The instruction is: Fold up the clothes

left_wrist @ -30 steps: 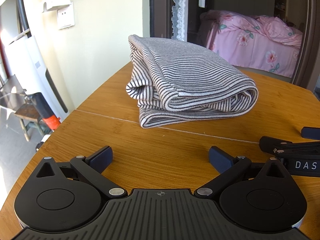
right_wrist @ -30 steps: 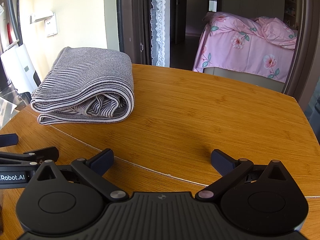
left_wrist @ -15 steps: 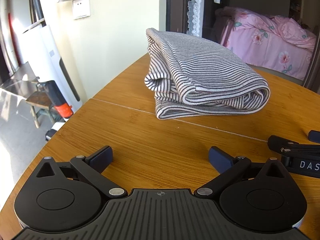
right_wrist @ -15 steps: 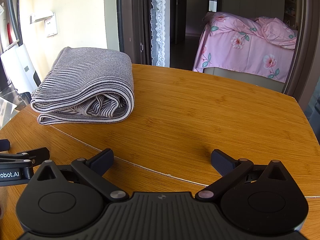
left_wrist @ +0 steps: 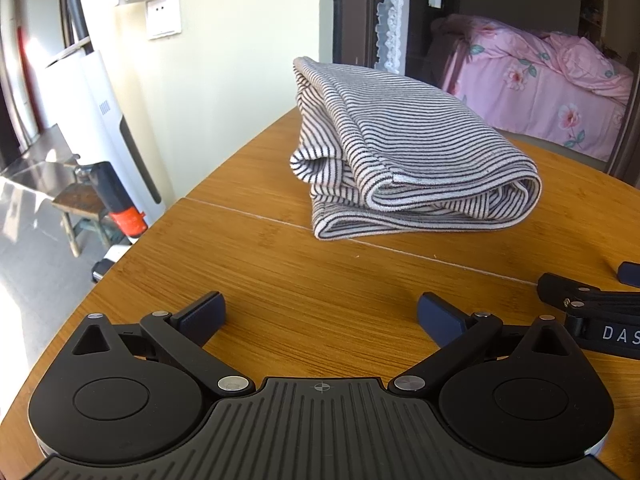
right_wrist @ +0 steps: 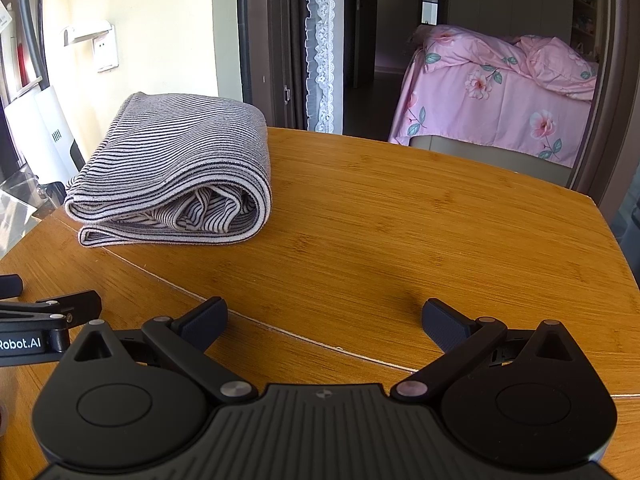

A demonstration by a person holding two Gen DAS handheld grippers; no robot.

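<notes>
A black-and-white striped garment [left_wrist: 408, 160] lies folded in a thick bundle on the wooden table [left_wrist: 320, 280]. It also shows in the right wrist view [right_wrist: 176, 176], at the table's far left. My left gripper [left_wrist: 320, 316] is open and empty, low over the table, short of the bundle. My right gripper [right_wrist: 324, 320] is open and empty over bare wood, to the right of the bundle. Each gripper's tip shows at the edge of the other's view.
A seam [right_wrist: 280, 328] runs across the table. The table's left edge [left_wrist: 132, 248] drops to the floor, where a white appliance [left_wrist: 100, 128] and a small stool [left_wrist: 80, 204] stand. A doorway behind shows a pink bed [right_wrist: 500, 92].
The left gripper's view has swung left, so the bundle now sits further right in it. The right gripper has barely moved. Both stay open.
</notes>
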